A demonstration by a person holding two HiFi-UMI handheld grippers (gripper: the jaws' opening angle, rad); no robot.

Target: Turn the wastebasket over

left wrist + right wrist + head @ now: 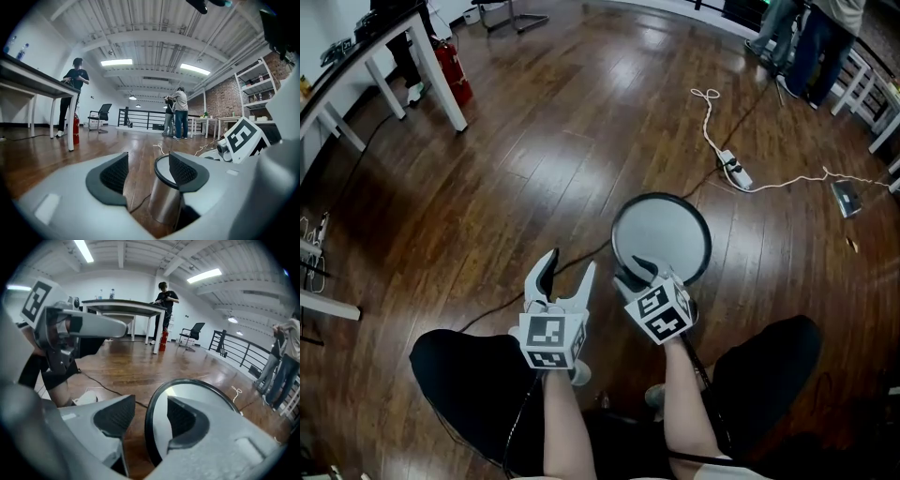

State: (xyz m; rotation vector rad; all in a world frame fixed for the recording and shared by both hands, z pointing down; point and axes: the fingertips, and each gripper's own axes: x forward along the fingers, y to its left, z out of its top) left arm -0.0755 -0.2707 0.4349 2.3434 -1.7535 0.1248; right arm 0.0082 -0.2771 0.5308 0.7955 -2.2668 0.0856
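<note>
Wood plank floor (534, 141), dark. Item: wastebasket (661, 234), round, steel body, black rim, flat grey face up, standing on floor. Right tool (642, 274): jaws spread, astride wastebasket's near rim, not pinching. Left tool (569, 264): jaws spread, empty, just left of wastebasket. Power strip (736, 171) w/ white cable beyond wastebasket; red extinguisher (452, 70) well apart, far left of it
</note>
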